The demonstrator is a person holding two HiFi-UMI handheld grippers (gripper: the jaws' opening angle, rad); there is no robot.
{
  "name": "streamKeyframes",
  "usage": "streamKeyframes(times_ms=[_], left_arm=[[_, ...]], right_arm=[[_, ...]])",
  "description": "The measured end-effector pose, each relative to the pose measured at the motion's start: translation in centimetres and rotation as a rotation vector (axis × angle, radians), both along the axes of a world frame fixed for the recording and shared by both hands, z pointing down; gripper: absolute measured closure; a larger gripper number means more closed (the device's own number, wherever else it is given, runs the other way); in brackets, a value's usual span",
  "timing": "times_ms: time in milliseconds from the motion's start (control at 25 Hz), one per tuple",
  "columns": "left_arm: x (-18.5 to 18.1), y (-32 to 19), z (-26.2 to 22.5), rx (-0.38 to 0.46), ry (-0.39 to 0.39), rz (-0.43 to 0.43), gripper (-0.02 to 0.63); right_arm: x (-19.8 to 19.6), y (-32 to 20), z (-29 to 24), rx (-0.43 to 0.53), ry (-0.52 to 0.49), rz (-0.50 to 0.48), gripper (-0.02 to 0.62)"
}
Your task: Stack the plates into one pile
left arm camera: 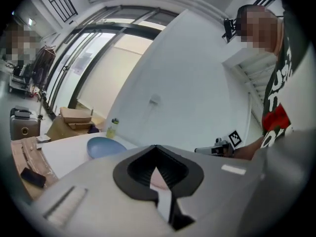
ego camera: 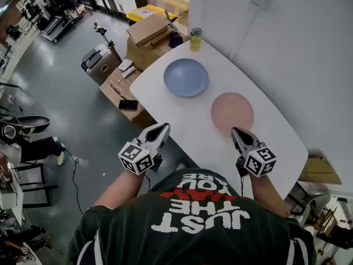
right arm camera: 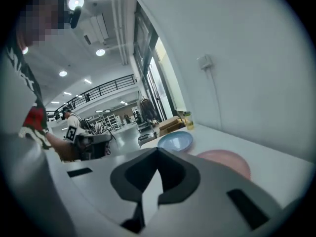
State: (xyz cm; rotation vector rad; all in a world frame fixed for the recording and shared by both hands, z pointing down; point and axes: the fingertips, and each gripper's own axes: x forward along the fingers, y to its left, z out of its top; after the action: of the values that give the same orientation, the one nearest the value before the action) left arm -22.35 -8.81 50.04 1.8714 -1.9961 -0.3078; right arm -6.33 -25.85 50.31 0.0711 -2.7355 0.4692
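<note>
A blue plate (ego camera: 186, 77) lies on the white table (ego camera: 276, 131) toward its far end. A pink plate (ego camera: 232, 112) lies apart from it, nearer to me. Both plates are empty. My left gripper (ego camera: 164, 127) hangs shut over the table's left near edge, with nothing in it. My right gripper (ego camera: 236, 131) is also shut and empty, its tips just short of the pink plate's near rim. The right gripper view has the pink plate (right arm camera: 227, 159) close ahead and the blue plate (right arm camera: 175, 141) behind it. In the left gripper view the blue plate (left arm camera: 103, 146) sits ahead on the left.
A yellow bottle (ego camera: 195, 39) stands at the table's far edge, by the white wall. Left of the table are cardboard boxes (ego camera: 149, 32), one with a black phone (ego camera: 128, 104) on it, and a grey suitcase (ego camera: 99, 62) on the floor.
</note>
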Motion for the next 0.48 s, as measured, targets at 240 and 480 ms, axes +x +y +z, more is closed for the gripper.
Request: streamKeyframes(times_ms=[240,480], left_arm=[[8.2,-2.5,-1.8,-0.026,-0.035,0.117,0.602],[7.0,-2.3,-3.4,-0.031,-0.104,0.197,0.601]], right_arm=[[9.0,2.5,0.6,-0.071,-0.038,-0.014,0.589],[9.2,2.6,-1.6,-0.048,-0.153,0.029,0.589]])
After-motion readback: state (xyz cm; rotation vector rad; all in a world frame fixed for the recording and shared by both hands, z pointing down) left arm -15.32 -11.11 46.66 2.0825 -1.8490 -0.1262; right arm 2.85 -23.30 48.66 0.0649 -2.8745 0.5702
